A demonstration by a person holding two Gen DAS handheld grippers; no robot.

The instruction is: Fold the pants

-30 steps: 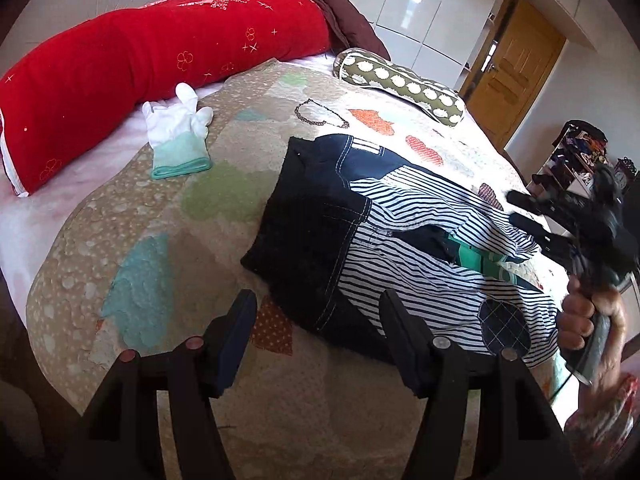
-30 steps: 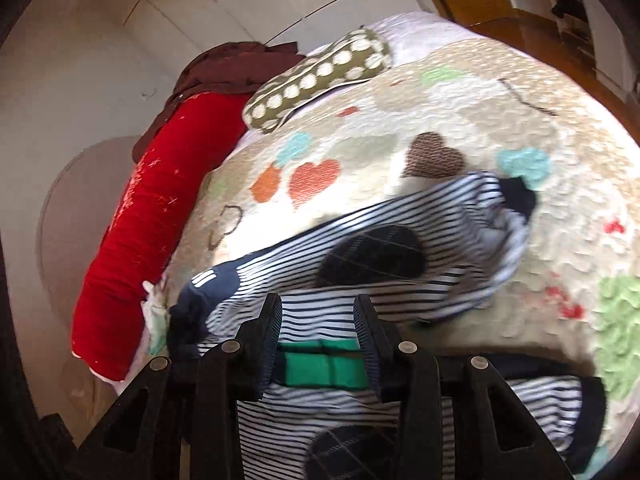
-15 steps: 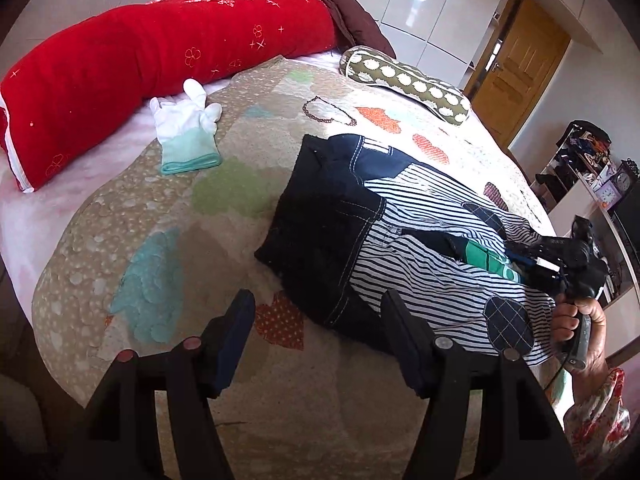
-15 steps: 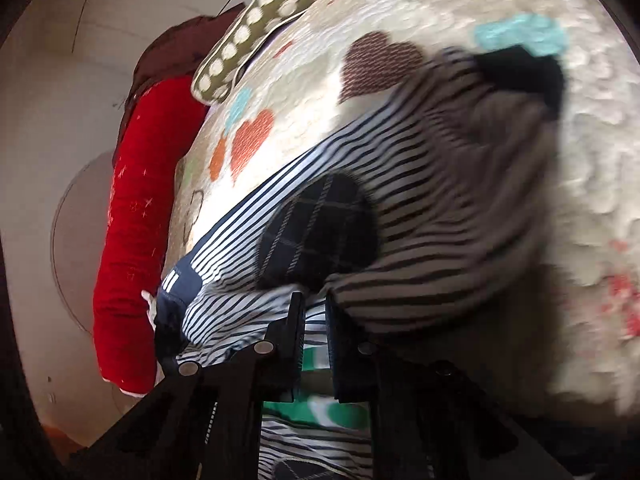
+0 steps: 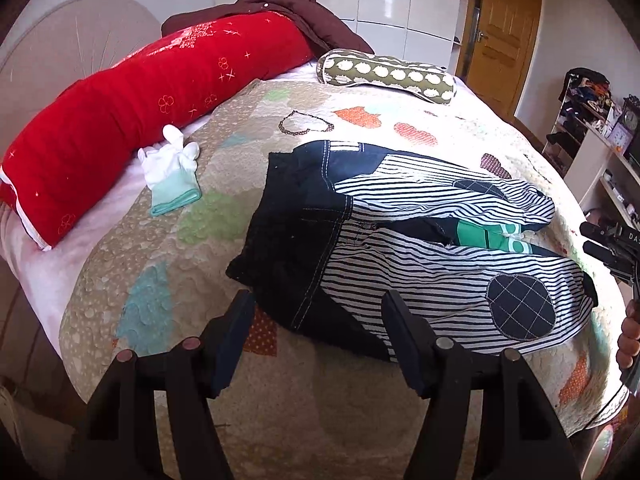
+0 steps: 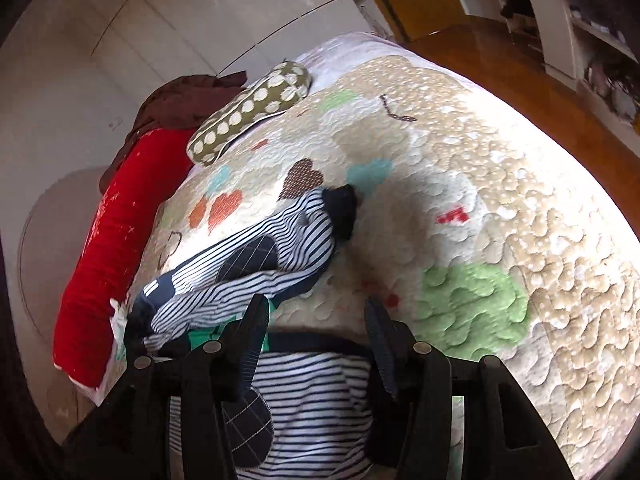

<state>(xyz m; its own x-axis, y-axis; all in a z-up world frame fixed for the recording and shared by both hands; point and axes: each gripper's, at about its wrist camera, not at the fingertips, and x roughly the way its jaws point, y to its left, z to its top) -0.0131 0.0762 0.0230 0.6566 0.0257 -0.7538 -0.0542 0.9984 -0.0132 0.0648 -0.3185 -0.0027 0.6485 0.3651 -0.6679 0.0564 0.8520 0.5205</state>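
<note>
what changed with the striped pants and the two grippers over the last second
The right gripper pinched the far leg of the navy and white striped pants, dragged it back over the garment, then let go; its fingers are opening with nothing between them. The left gripper stayed open above the waist end. The white glove and red bolster pillow stayed put.

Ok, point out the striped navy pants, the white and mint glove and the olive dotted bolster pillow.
striped navy pants (image 5: 400, 276), left wrist view, on the near striped leg.
white and mint glove (image 5: 170, 176), left wrist view, on its palm.
olive dotted bolster pillow (image 5: 388, 74), left wrist view, on its middle.
</note>
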